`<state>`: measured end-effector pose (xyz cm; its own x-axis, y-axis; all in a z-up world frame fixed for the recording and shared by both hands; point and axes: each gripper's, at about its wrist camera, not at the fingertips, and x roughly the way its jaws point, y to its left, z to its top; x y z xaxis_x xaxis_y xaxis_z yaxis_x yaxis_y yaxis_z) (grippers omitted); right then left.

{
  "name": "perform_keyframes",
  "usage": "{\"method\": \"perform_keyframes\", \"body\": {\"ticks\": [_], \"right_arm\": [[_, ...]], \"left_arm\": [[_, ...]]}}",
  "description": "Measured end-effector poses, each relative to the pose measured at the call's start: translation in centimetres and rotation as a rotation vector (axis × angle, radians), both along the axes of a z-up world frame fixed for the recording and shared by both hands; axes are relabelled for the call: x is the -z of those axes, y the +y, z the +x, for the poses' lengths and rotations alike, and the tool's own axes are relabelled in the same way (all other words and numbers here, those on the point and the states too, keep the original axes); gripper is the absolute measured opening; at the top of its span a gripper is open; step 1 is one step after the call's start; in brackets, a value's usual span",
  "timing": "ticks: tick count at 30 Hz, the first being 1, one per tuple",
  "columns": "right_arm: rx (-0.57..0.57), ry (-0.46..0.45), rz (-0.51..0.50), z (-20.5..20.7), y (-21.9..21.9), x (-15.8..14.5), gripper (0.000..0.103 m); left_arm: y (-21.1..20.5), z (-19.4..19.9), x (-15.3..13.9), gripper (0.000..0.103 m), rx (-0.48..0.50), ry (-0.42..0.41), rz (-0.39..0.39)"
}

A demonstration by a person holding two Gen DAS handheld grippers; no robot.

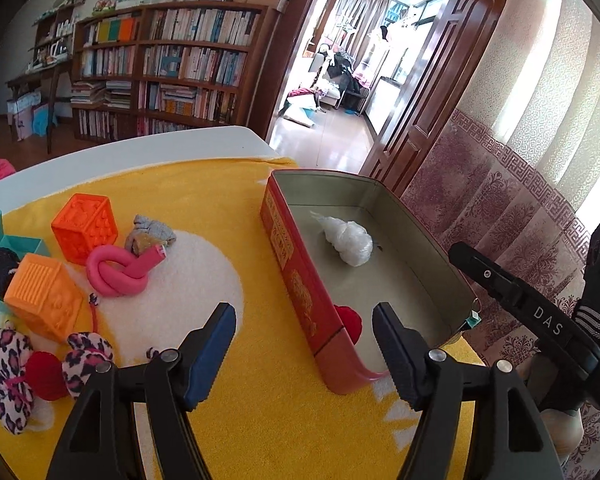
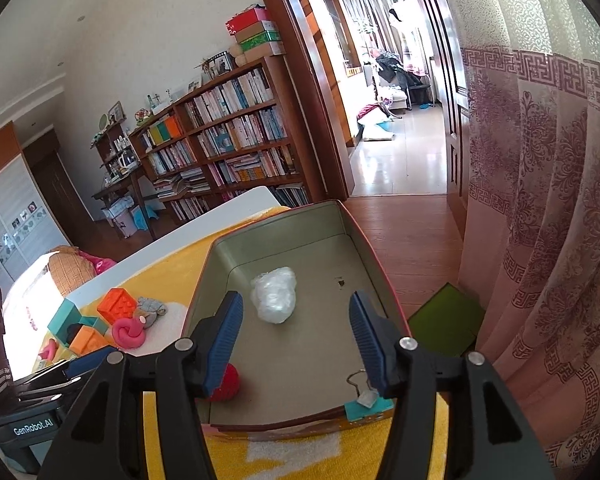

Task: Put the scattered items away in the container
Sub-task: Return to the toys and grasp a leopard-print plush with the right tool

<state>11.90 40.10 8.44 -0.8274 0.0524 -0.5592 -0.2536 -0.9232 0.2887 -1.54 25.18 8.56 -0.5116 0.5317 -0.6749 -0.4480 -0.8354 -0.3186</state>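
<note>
My left gripper (image 1: 304, 344) hangs with its jaws apart and nothing between the pads; the near left corner of the tin (image 1: 300, 280) sits right in the gap ahead of it, untouched. Inside the tin, just past my right-hand finger, a red ball (image 1: 350, 320) rests against the near wall, and farther ahead a crumpled clear plastic bag (image 1: 346, 240) lies on the tin floor.

Off to the left of this gripper, on the yellow towel (image 1: 220, 208), the loose things wait: a pink knotted tube (image 1: 120, 272), an orange cube (image 1: 86, 226) beyond it, a paler orange block (image 1: 42, 300) nearer, a grey cloth lump (image 1: 150, 234), and a leopard-print bow (image 1: 20, 368) closest to me.

My right gripper (image 2: 296, 340) is also released, jaws spread over the open tin (image 2: 364, 240), gripping nothing. The plastic bag (image 2: 274, 294) lies just ahead between its fingers, the red ball (image 2: 230, 382) tucks behind its left finger, and a teal clip (image 2: 370, 404) sits on the near rim by its right finger.
</note>
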Motion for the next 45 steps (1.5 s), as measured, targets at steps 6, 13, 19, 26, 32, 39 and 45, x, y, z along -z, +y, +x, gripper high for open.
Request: {"method": "perform_keyframes", "body": {"ticks": [6, 13, 19, 26, 32, 39, 45], "right_arm": [[-0.065, 0.01, 0.008, -0.5, -3.5, -0.6, 0.06], [-0.192, 0.004, 0.035, -1.3, -9.1, -0.7, 0.061], [-0.297, -0.04, 0.032, -2.6, -14.1, 0.8, 0.065], [-0.396, -0.118, 0.031, -4.1, -19.0, 2.8, 0.065], [-0.444, -0.177, 0.049, -5.3, -21.9, 4.4, 0.065], [-0.464, -0.224, 0.08, -6.6, -24.1, 5.8, 0.065], [-0.471, -0.266, 0.098, -7.7, -24.9, 7.9, 0.065]], "left_arm": [[-5.7, 0.9, -0.3, 0.073, -0.102, 0.03, -0.003], [-13.8, 1.5, 0.2, 0.072, -0.272, 0.043, -0.034], [-20.4, 1.9, 1.4, 0.072, -0.394, 0.018, -0.025], [-25.5, 2.4, 3.0, 0.072, -0.488, -0.021, 0.015], [-28.0, 2.4, 4.6, 0.072, -0.536, -0.066, 0.063], [-29.3, 2.4, 5.5, 0.073, -0.559, -0.083, 0.093], [-29.1, 2.6, 5.6, 0.073, -0.532, -0.082, 0.106]]}}
